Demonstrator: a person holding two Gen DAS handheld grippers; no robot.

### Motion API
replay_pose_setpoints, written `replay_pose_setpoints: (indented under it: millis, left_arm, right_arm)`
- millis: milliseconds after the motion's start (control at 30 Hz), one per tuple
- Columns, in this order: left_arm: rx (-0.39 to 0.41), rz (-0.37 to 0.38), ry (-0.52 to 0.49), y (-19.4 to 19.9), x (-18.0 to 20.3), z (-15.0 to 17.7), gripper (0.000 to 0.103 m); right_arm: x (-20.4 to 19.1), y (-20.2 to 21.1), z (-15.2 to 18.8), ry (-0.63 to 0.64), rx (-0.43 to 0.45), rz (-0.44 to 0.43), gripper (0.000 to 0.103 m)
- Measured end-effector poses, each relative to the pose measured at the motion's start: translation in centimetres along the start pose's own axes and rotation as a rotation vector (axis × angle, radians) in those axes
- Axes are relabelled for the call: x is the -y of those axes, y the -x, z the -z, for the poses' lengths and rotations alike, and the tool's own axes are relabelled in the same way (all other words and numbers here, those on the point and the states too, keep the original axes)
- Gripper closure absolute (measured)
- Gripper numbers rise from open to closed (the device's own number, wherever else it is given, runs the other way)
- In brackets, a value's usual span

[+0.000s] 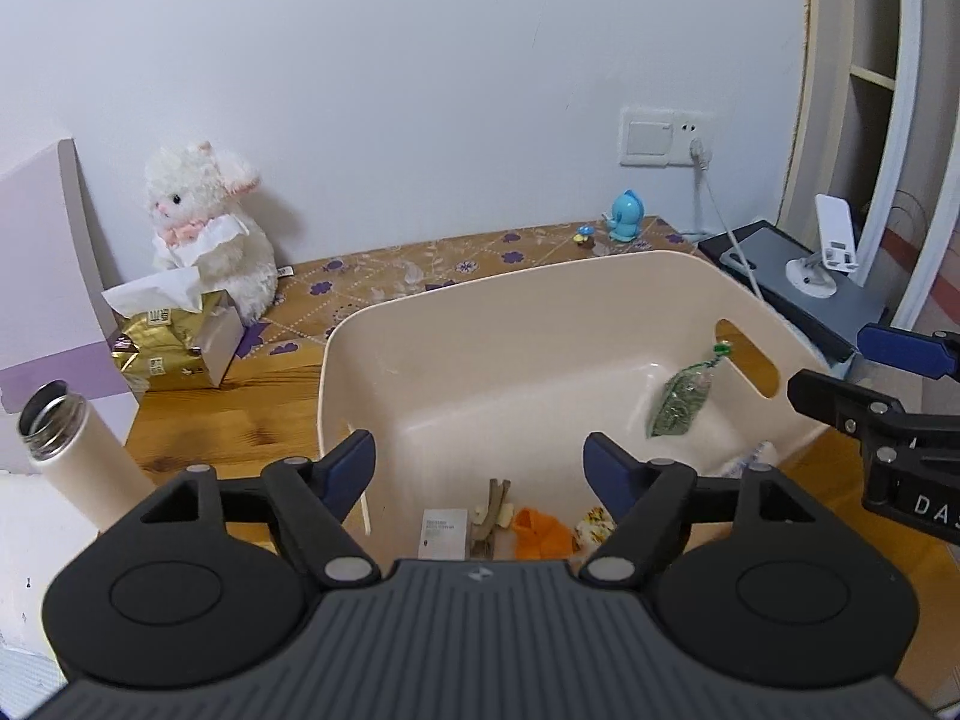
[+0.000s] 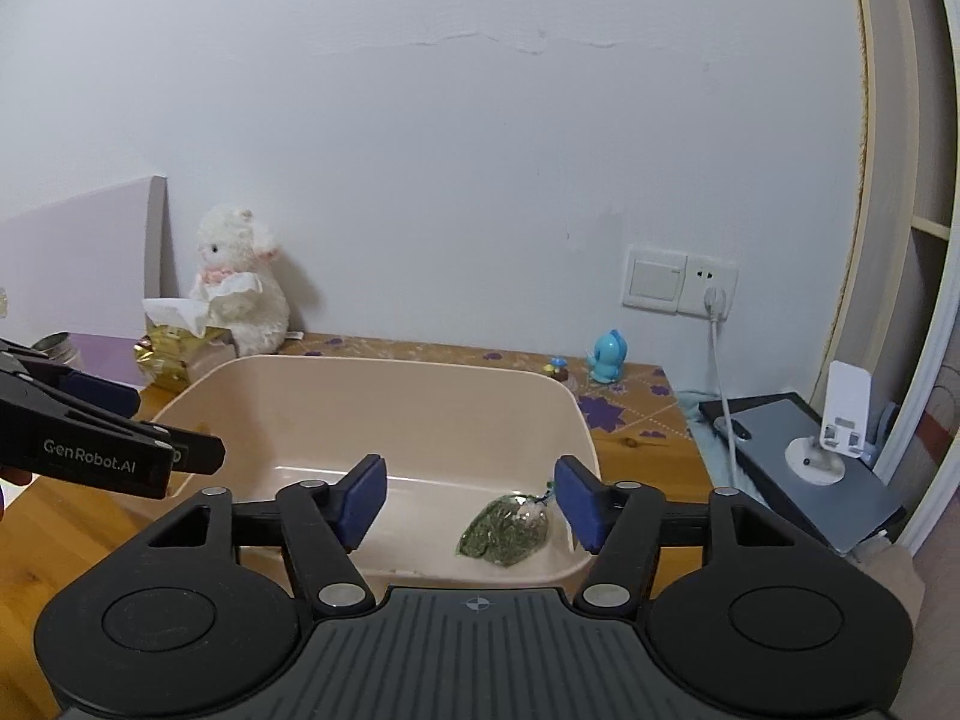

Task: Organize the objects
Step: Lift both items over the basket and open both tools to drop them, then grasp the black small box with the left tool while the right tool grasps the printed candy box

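the beige bin (image 1: 540, 276) stands on the wooden table (image 1: 198, 420), toward its right edge. both claws are held over the bin's near side. the left claw (image 1: 480, 468) has its jaws spread wide with nothing between them. the right claw (image 2: 468, 498) is likewise spread and empty.

contents of the bin: a green packet (image 1: 681, 402) lies on the floor of the bin toward the right wall, below the handle slot (image 1: 747, 354); in the left wrist view it looks blurred. along the near wall lie a small white card (image 1: 444, 533), a brown stick-like item (image 1: 492, 510), an orange item (image 1: 540, 531) and a patterned item (image 1: 594, 523). a further pale object at the right near corner is too hidden to identify.

outside the bin: an open white flask (image 1: 78, 450) at the left edge of the table, a gold tissue pack (image 1: 174, 348) and a plush toy (image 1: 210, 222) at the rear left corner, a blue figurine (image 1: 627, 216) and a tiny mushroom ornament (image 1: 583, 234) at the rear right corner.

step in hand, as judged: a deposit into the bin appears complete, with both claws free. next move, as judged: select a remaining loose item, most likely the blue figurine or mushroom ornament. this calls for lifting clear of the bin rim, reaching across to the rear right corner, and closing gently on a small rounded part.
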State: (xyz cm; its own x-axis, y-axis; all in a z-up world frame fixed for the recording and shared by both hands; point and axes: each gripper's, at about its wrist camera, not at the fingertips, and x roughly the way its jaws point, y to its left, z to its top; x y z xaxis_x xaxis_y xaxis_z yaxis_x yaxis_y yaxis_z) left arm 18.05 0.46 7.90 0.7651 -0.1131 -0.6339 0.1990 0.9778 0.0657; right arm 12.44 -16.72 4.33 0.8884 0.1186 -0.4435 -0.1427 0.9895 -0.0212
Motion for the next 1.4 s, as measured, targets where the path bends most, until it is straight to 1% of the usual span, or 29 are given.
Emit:
replay_pose_setpoints:
  millis: [133, 267, 433, 600, 800, 1100, 1267, 1400]
  left_arm:
    - [0.010, 0.006, -0.013, 2.0, 0.4, 1.1, 0.021]
    - [-0.009, 0.012, -0.016, 2.9, 0.7, 2.8, 0.020]
    - [-0.059, 0.040, -0.016, 3.1, 1.3, 5.2, 0.020]
    - [-0.127, 0.070, 0.002, 2.4, 1.5, 7.7, 0.020]
    - [-0.195, 0.091, -0.023, 1.1, 2.3, 10.2, 0.020]
    - [-0.306, 0.136, -0.049, -2.2, 3.5, 12.6, 0.020]
    - [-0.317, 0.138, -0.051, -4.0, 3.4, 13.1, 0.021]
    - [-0.311, 0.151, -0.027, -4.9, 2.7, 12.8, 0.020]
  right_arm:
    - [-0.3, 1.9, 0.8, 0.012, -0.007, 0.003, 0.033]
    - [-0.5, 3.4, 2.1, 0.015, -0.030, 0.005, 0.032]
    - [-0.8, 4.3, 4.1, 0.022, -0.085, 0.008, 0.031]
    - [-1.1, 4.6, 6.1, 0.027, -0.140, 0.002, 0.031]
    - [-1.0, 4.1, 7.9, 0.014, -0.198, 0.002, 0.031]
    - [-1.0, 2.1, 9.3, 0.004, -0.251, -0.008, 0.031]
    - [-1.4, 0.4, 9.8, -0.010, -0.271, -0.024, 0.030]
    - [-2.0, -1.2, 10.2, -0.014, -0.289, -0.036, 0.029]
